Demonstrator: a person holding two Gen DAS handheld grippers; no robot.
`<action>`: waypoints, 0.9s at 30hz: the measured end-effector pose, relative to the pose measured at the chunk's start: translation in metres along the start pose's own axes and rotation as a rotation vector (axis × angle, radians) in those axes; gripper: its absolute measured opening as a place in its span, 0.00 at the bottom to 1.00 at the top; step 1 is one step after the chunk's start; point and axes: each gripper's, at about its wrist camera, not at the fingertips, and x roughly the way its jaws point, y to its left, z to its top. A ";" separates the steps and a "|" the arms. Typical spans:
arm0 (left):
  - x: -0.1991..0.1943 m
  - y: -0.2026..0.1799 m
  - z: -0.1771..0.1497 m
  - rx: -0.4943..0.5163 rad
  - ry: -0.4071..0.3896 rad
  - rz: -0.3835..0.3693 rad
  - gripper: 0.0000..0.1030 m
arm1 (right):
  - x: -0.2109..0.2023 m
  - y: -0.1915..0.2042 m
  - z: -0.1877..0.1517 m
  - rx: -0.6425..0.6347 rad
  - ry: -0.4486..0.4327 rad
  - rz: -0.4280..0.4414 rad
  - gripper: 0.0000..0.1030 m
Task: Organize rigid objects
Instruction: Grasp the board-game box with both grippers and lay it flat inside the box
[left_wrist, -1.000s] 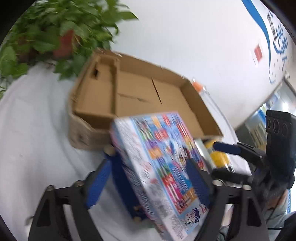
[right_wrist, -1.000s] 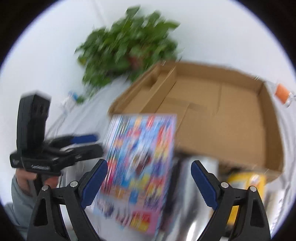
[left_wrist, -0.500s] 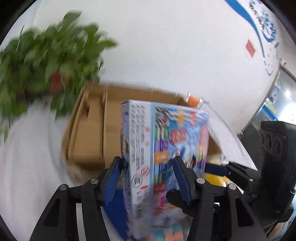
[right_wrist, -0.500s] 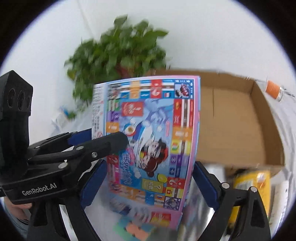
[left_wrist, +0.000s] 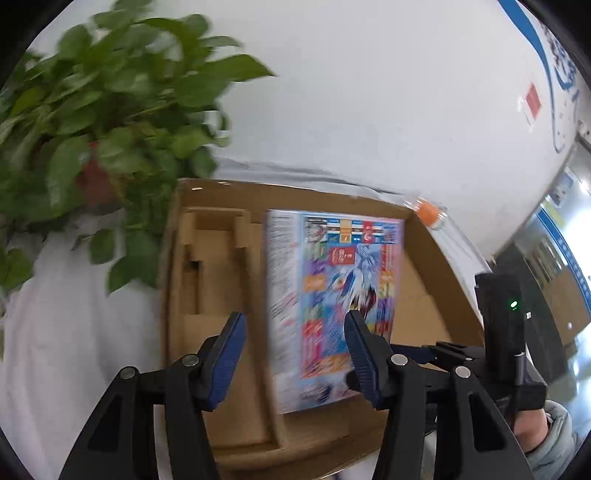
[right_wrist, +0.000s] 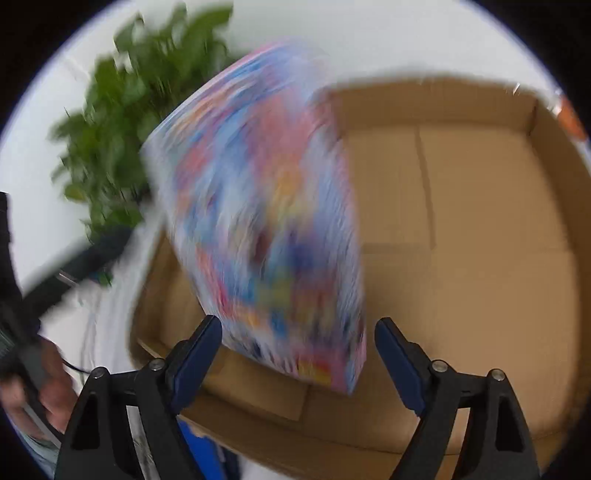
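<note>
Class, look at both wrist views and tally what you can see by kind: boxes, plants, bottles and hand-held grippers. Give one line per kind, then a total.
Boxes: 2, the open cardboard box and the colourful printed box over it
Potted plants: 1
Bottles: 1, orange-capped bottle, mostly hidden
Hand-held grippers: 2, left hand-held gripper and right hand-held gripper
Total: 6

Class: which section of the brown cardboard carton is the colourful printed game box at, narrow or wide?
The wide section, right of the divider; the narrow stepped section holds no colourful game box.
</note>
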 end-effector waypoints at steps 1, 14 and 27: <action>-0.007 0.015 -0.005 -0.009 -0.016 0.071 0.51 | 0.005 0.000 -0.001 -0.005 0.012 -0.013 0.83; 0.039 0.057 -0.054 -0.031 0.183 0.213 0.13 | 0.044 0.009 0.018 -0.089 0.150 -0.095 0.80; 0.008 0.041 -0.086 -0.031 0.191 0.220 0.14 | -0.007 -0.008 0.070 -0.106 0.061 -0.071 0.81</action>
